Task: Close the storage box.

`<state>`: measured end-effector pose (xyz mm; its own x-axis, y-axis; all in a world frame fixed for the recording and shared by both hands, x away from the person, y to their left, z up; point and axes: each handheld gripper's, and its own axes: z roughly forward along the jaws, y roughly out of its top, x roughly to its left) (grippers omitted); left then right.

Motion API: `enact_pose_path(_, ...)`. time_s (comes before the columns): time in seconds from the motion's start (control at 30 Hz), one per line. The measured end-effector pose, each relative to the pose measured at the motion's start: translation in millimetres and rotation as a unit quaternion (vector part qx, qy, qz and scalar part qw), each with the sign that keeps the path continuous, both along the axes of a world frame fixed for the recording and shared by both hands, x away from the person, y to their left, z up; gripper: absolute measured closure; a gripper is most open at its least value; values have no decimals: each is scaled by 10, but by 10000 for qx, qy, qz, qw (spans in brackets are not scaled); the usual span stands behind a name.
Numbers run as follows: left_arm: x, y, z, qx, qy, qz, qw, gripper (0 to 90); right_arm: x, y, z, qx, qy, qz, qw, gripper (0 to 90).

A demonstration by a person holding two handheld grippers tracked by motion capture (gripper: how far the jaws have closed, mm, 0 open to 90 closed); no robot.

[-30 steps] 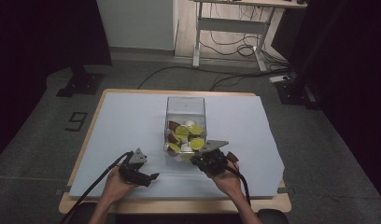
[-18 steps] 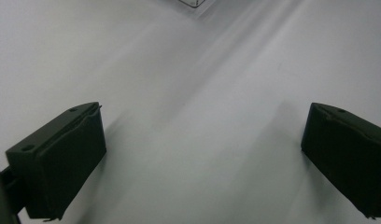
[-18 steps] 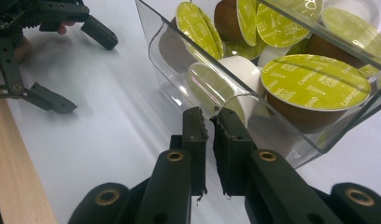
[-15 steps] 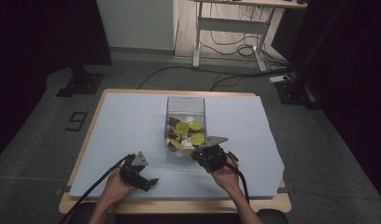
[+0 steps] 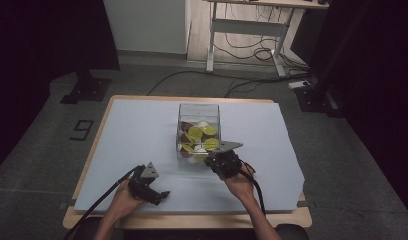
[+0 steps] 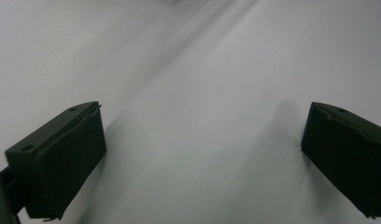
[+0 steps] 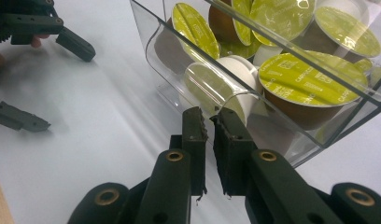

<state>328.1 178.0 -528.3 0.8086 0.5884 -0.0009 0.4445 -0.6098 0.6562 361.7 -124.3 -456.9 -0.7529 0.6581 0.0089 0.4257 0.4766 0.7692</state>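
Table (image 5: 142, 120) covered with a pale sheet, seen from above, bore a clear plastic box (image 5: 198, 111) near its middle. The box held coffee capsules (image 5: 195, 133), most with yellow-green foil lids, some brown-bodied and some white. In the right gripper view the capsules (image 7: 300, 77) lay heaped against the transparent wall (image 7: 156, 35), and one white capsule (image 7: 235, 70) sat just behind the rounded lower edge.

The right gripper (image 5: 218, 161) stood at the near side of the box, touching or almost touching its front wall. In its own view the right gripper (image 7: 209, 119) had its jaws nearly closed, with only a narrow slit between them; the tips met the curved rim of the box, but whether they pinched that rim could not be told.

The left gripper (image 5: 159, 195) rested over the bare sheet near the front edge of the table, well apart from the box. In its own view the left gripper (image 6: 202, 144) had its jaws spread wide, with nothing between them but the pale sheet (image 6: 193, 93). The same gripper appeared at the upper left of the right gripper view, its fingers (image 7: 74, 43) apart.
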Motion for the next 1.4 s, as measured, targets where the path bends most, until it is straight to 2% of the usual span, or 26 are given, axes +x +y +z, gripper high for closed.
enact_pose_path(0.33, 0, -1, 0, 2, -3, 1, 10000, 0, 104, 21, -7, -16, -49, -95, 9999, 823)
enact_pose_path(0.6, -1, -2, 0, 1, -10, 5, 10000, 0, 189, 50, -6, -130, -146, -196, 9996, 826)
enact_pose_path(1.23, -3, -3, -1, 4, -18, 5, 10000, 0, 376, 82, -35, -54, -202, -522, 9984, 833)
enact_pose_path(1.4, -2, -3, -1, 5, -16, 7, 10000, 0, 410, 68, -43, 34, -139, -544, 9984, 832)
